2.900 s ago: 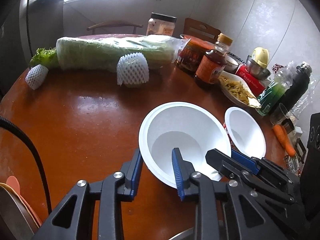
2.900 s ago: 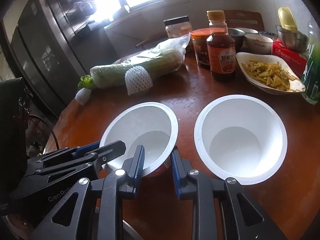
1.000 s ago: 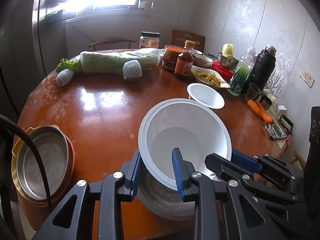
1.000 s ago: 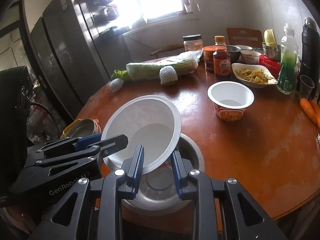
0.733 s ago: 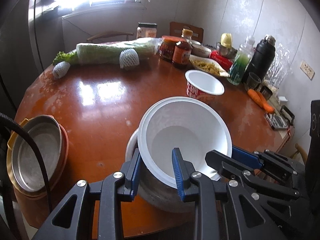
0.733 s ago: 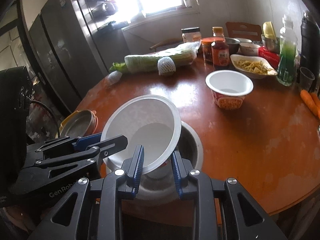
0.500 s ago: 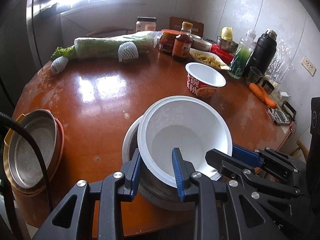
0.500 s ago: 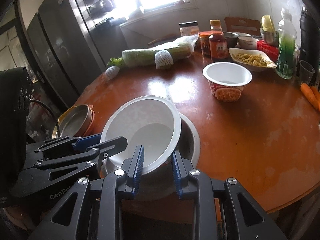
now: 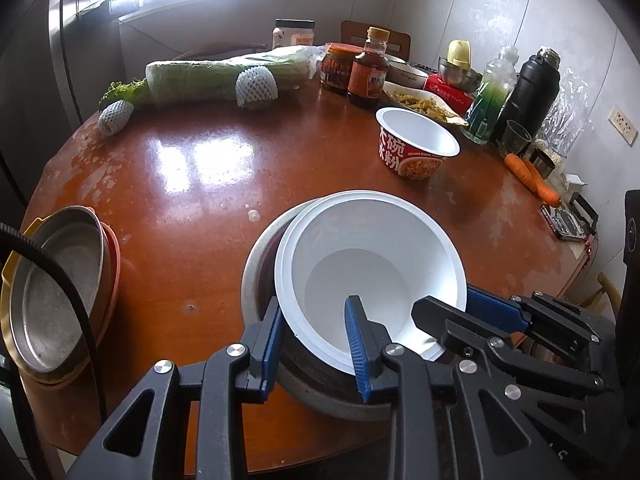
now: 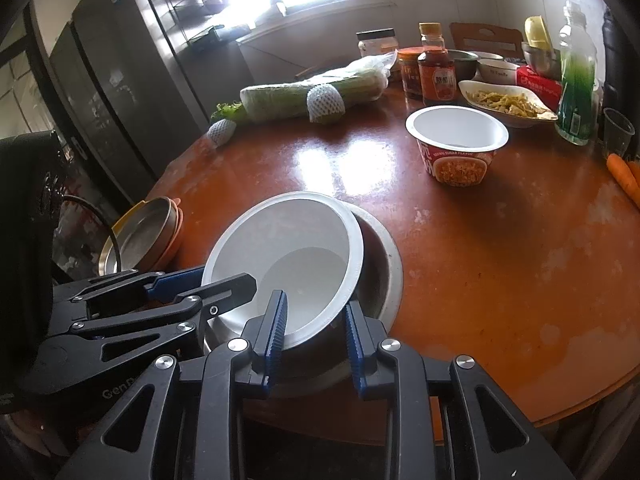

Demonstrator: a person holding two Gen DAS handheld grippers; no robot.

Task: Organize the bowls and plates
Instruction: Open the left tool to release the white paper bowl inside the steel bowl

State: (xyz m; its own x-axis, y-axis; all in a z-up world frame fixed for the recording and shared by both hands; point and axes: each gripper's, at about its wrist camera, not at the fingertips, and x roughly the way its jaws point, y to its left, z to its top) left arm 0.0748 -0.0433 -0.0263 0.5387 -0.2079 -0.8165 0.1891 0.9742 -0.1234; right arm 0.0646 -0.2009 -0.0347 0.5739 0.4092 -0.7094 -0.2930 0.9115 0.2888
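A white paper bowl [image 9: 368,268] sits tilted inside a metal bowl [image 9: 260,264] near the table's front edge; it shows in the right wrist view too [image 10: 288,256]. My left gripper [image 9: 314,332] straddles the white bowl's near rim, jaws parted. My right gripper [image 10: 314,324] straddles the rim from the other side, jaws parted the same way. A second paper bowl with a red label [image 9: 416,144] stands upright further back, also in the right wrist view [image 10: 458,144]. A stack of metal and orange plates [image 9: 56,288] lies at the left edge.
Wrapped cabbage [image 9: 224,76], foam-netted fruit [image 9: 256,88], jars and a sauce bottle [image 9: 368,76], a dish of food [image 9: 420,100], a green bottle [image 9: 492,92], a black flask [image 9: 528,88] and carrots [image 9: 528,176] line the back and right of the round wooden table [image 9: 180,168].
Both grippers carried the white bowl back from beside the red-labelled bowl and lowered it into the metal bowl. It now sits lower and tilted.
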